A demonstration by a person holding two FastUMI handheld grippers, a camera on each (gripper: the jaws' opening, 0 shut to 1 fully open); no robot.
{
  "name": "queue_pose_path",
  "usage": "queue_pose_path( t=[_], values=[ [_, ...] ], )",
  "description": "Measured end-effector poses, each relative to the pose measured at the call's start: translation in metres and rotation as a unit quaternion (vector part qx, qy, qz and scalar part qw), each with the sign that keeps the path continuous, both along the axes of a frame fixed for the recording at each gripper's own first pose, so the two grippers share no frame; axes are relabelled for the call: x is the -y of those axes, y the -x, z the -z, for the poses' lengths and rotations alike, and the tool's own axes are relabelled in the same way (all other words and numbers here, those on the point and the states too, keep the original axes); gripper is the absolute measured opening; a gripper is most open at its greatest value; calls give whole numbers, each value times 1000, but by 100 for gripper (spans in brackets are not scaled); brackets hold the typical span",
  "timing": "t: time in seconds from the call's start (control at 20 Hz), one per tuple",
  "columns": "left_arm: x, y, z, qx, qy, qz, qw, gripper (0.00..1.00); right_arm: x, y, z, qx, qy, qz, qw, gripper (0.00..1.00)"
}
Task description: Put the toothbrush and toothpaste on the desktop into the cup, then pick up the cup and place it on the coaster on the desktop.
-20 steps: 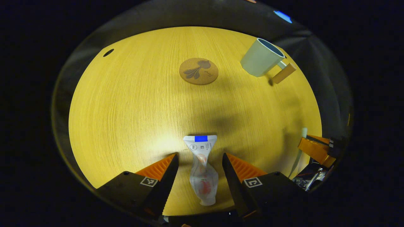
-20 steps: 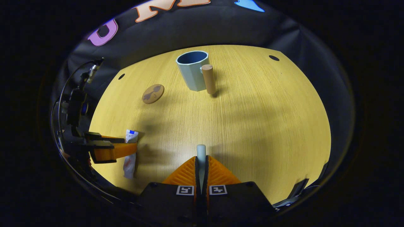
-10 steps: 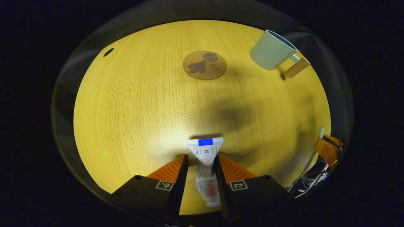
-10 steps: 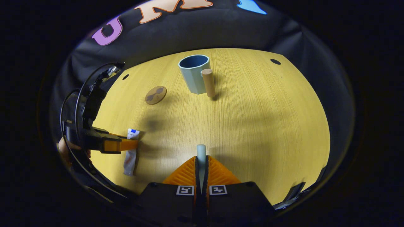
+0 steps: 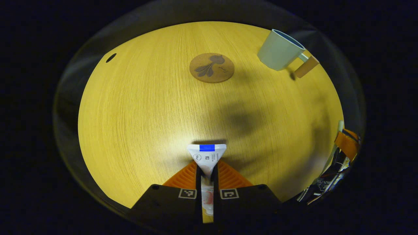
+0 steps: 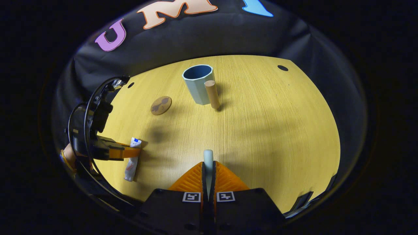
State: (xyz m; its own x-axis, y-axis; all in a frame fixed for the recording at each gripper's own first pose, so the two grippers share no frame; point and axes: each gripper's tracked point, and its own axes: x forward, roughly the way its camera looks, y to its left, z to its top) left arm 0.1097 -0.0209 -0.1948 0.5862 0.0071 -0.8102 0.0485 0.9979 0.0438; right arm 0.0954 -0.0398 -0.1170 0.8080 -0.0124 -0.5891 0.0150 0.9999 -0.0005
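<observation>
Toothpaste (image 5: 206, 156) sits bottom centre of the left gripper view, clamped in the left gripper (image 5: 207, 171), long axis along the fingers. Cup (image 5: 278, 54) stands upper right. Right gripper (image 6: 208, 169) is pinched on the toothbrush (image 6: 208, 157); cup (image 6: 198, 83) upper centre, nearer.

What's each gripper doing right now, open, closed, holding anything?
Left gripper: closed on the toothpaste.
Right gripper: closed on the toothbrush.

My left gripper's fingers (image 5: 196, 169) hide the toothpaste tube's (image 5: 206, 156) middle; the right gripper's fingers (image 6: 218, 178) cover most of the toothbrush (image 6: 208, 156).
</observation>
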Motion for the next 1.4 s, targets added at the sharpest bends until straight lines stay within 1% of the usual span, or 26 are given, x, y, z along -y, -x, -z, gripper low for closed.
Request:
queue_pose_path(
  t=[0.2,0.3,0.4,0.55,0.7,0.8,0.9,1.05,1.15,1.25,1.3,1.4],
  values=[
    [3,0,0,23,44,-23,998,8,-3,-8,-24,40,-20,0,999,3],
    [5,0,-3,36,62,-24,997,8,-4,-14,-39,66,-31,-1,997,3],
    [6,-4,-11,64,76,-26,995,8,-3,-20,-55,94,-41,0,995,3],
    [12,-6,-30,110,102,-22,988,8,-5,-27,-83,141,-55,-6,988,3],
    [18,-7,-50,151,132,-23,979,8,-3,-33,-119,192,-56,-13,980,3],
    [25,-6,-59,164,153,-27,974,8,-1,-40,-143,225,-53,-21,973,3],
    [30,-5,-70,179,178,-36,967,8,2,-46,-166,253,-49,-26,966,3],
    [38,-7,-89,214,200,-50,955,8,-5,-59,-194,293,-63,-54,952,3],
    [37,-8,-105,247,207,-61,945,8,-14,-73,-214,322,-69,-80,941,3],
    [38,-6,-124,274,220,-72,934,8,-16,-86,-228,342,-71,-97,932,3],
    [41,-5,-129,278,229,-78,929,6,-20,-93,-236,349,-80,-105,928,3],
    [44,-8,-137,295,248,-95,918,8,-28,-104,-247,361,-98,-124,919,3]
  ],
)
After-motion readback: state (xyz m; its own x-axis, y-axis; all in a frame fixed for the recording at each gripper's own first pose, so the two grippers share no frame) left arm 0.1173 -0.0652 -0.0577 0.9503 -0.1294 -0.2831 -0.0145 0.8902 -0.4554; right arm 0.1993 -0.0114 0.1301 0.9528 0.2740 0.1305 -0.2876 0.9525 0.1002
